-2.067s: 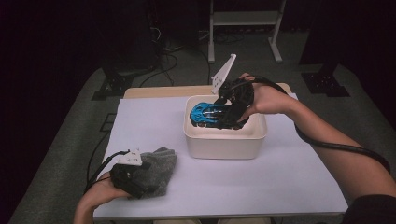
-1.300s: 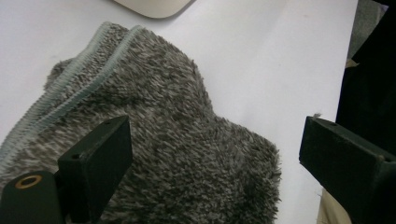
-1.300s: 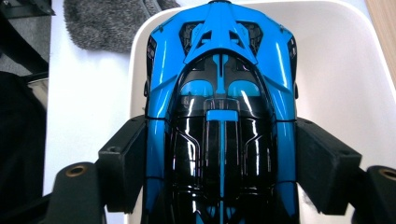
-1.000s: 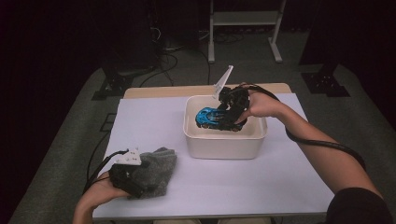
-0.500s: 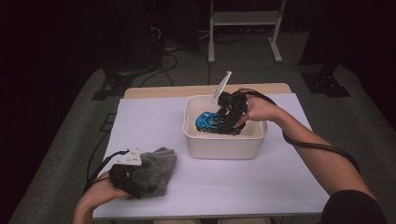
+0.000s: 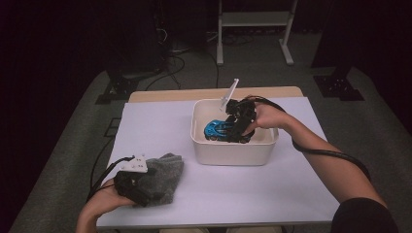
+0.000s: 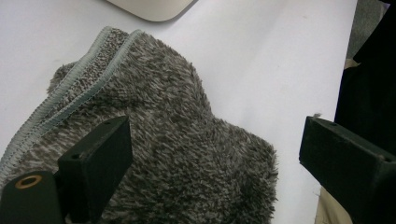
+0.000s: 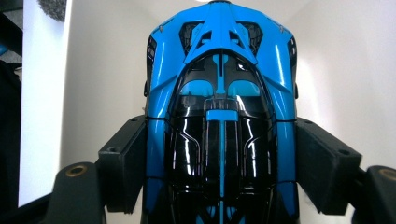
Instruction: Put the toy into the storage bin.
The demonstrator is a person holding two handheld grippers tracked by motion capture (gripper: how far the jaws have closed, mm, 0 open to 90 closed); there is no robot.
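A blue and black toy car is inside the white tub, and my right gripper is shut on its sides. In the right gripper view the car fills the space between the two black pads, which press on its flanks, nose pointing away. At the near left, my left gripper rests over a grey fluffy cloth on the white table. In the left gripper view the jaws stand wide apart over the cloth, one pad on the fabric, the other beyond its edge.
The tub stands at the table's middle right. A black cable trails from the right gripper along the person's forearm. A white stand and dark equipment are on the floor beyond the table's far edge.
My right gripper has sunk with the car, from above the tub's rim down into the tub. The left hand and the cloth have stayed put.
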